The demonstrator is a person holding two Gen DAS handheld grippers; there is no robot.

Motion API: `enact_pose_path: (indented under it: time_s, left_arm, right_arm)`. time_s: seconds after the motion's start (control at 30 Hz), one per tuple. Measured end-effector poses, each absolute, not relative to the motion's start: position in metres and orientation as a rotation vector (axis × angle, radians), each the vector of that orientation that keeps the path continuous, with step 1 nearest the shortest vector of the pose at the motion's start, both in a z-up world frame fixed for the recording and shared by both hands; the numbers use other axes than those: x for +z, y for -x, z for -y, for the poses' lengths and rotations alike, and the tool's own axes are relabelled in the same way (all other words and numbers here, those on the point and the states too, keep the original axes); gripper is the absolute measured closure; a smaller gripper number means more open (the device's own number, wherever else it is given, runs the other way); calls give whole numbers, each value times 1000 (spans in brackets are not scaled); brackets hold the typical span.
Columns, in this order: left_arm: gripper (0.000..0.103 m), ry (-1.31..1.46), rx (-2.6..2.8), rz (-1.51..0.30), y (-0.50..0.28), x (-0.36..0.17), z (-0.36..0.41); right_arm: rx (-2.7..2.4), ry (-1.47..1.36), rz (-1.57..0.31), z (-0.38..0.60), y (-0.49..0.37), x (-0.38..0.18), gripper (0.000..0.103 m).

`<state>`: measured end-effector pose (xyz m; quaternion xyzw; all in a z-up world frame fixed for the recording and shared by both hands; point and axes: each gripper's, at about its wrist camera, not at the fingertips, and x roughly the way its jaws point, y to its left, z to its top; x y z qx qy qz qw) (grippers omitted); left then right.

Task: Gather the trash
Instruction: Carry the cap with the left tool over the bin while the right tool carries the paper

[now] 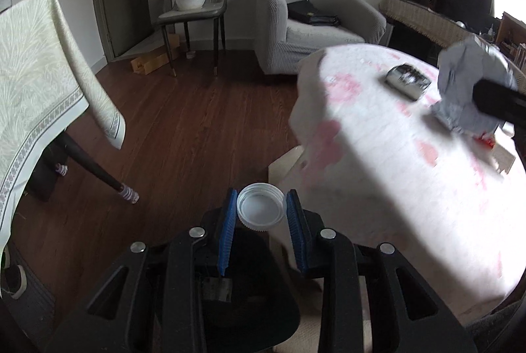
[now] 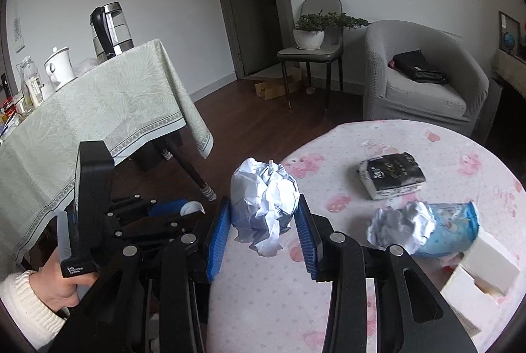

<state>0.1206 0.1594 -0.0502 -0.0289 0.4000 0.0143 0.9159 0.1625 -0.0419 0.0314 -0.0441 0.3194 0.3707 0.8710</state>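
White walls, dark wood floor (image 1: 184, 123), grey armchair (image 2: 424, 73), perhaps a bright window at right

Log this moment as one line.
left gripper: shut on cap | right gripper: shut on paper ball | table: tissue pack, second paper ball

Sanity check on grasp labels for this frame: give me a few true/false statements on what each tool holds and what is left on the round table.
1. The left tool is shut on a white bottle cap. True.
2. The right tool grips a blue snack bag. False: it is shut on a crumpled paper ball; the blue snack bag lies on the round table.
3. A second crumpled paper lies on the table beside the blue bag. True.
4. The tissue pack sits on the armchair. False: it lies on the round table; the armchair holds a black bag.
5. The potted plant stands on the floor. False: it stands on a chair.
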Motion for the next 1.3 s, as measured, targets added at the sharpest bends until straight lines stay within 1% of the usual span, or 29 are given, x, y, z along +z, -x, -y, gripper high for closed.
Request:
enact_pose_path:
  time_s: [0.43,0.83,1.0,1.1,1.3]
  left_arm:
    - [70,78,93,-1009,-105,-114,-221]
    - [69,81,118,-1137,-95,-149,-255]
    - [69,73,129,-1160,-90,-156,-262]
    - [66,81,141,-1159,-87,-155,-269]
    - [51,111,167,-1134,-78,-145,-285]
  right_arm:
    - [865,134,-731,-34,-164,8,63]
    - [935,184,-784,-92,-157,-14,63]
    - [946,197,-801,-109,-156,-22,63]
    - [946,203,-817,-118,-158,-28,63]
    - [944,231,-851,-132,-159,-42,63]
